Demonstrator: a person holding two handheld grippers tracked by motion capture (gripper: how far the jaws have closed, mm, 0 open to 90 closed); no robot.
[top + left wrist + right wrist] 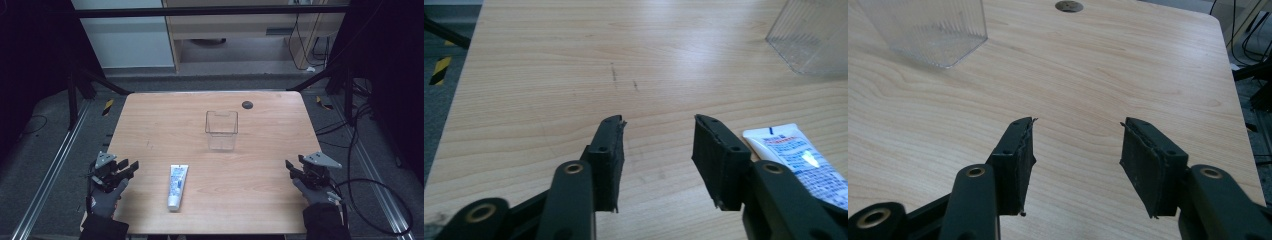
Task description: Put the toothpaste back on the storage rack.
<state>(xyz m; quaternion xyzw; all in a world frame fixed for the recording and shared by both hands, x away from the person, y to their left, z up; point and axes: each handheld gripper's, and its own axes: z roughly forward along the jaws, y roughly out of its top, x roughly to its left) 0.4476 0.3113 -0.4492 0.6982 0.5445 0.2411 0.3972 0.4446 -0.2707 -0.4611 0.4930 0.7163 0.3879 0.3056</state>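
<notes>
1. Left gripper (131, 166): at the near left edge of the table (270, 200), held in a gloved hand (106, 197). In the left gripper view its jaws stand wide apart with bare wood between them; it grips nothing.
2. Right gripper (290, 167): at the near right edge, also in a gloved hand (314, 192). Jaws spread wide in the right gripper view, nothing between them.
3. Tube (176, 186): white with blue print, lying flat on the table just to the right of the left gripper, between the two grippers but much nearer the left one. In the left gripper view it (796, 160) is cut off by the frame's right edge and partly hidden behind the right-hand jaw. The print is too small to read.
4. Clear container (221, 130): upright, open-topped, ahead of both grippers near mid-table. Cut off at the top corner in each gripper view (811, 35) (923, 30). Contents hard to judge through the ribbed walls.
5. Small dark round disc (247, 104) ahead of the container, toward the far edge; what it is cannot be told.
6. Surface: light wood grain with a few faint dark scuffs (614, 72) ahead of the left gripper.
7. Room: dim. Grey floor, black frame bars, loose cables (380, 185) right of the right gripper, yellow-black tape marks (107, 106), pale cabinets beyond the far edge.
</notes>
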